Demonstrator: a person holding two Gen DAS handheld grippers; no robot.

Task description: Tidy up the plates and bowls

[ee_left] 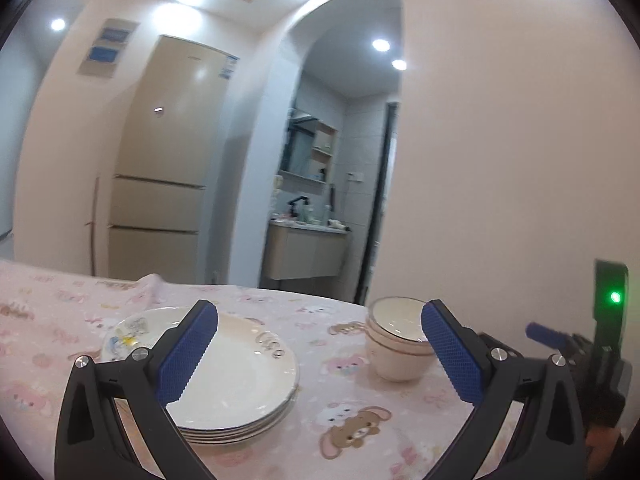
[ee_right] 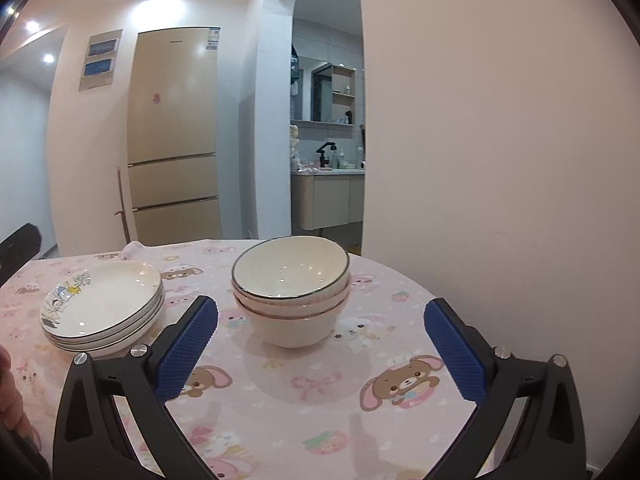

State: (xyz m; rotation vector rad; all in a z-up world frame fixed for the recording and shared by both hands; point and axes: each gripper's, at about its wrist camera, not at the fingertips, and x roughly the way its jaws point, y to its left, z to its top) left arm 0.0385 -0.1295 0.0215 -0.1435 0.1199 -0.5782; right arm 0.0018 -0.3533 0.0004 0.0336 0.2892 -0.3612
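A stack of white plates with a cartoon print on the top one lies on the pink table, left of a stack of cream bowls. My left gripper is open above the table, its left finger over the plates' near rim, holding nothing. My right gripper is open too, just short of the bowls, which stand between and beyond its fingers. The right gripper's blue pad and body show at the left wrist view's right edge.
A pink cartoon tablecloth covers the round table, which stands against a plain wall on the right. Behind it stand a beige fridge and an arched doorway to a washbasin. A hand shows at the far left.
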